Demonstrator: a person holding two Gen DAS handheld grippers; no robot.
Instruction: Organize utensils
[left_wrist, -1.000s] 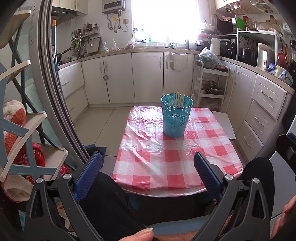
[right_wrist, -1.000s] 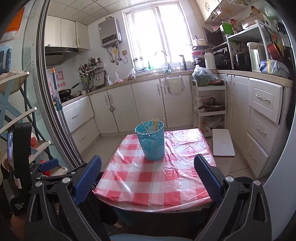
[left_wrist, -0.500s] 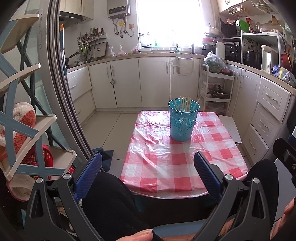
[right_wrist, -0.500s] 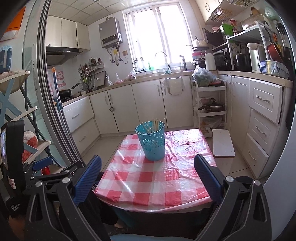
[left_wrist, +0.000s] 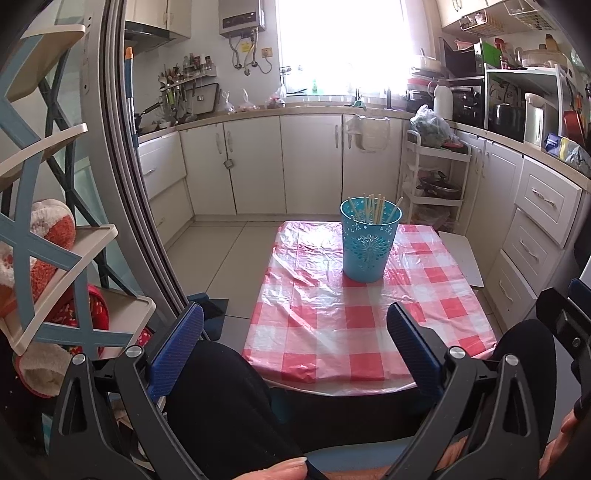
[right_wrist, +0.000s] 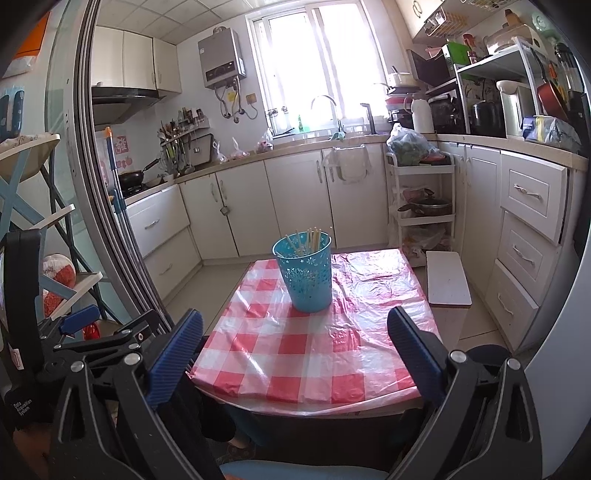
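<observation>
Currently the table (left_wrist: 362, 332), under a red-checked cloth, carries a blue basket (left_wrist: 370, 242) upright toward its far end, chopsticks (left_wrist: 373, 208) standing inside. Left gripper (left_wrist: 295, 334) and right gripper (right_wrist: 295, 338): both spread wide, empty, short of the table's near edge.

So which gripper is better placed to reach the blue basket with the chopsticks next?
Neither by much, perhaps the right. Both grippers, left and right, are open, empty and back from the table. The basket sits nearer the middle of the right view; in the left view it is off to the right.
</observation>
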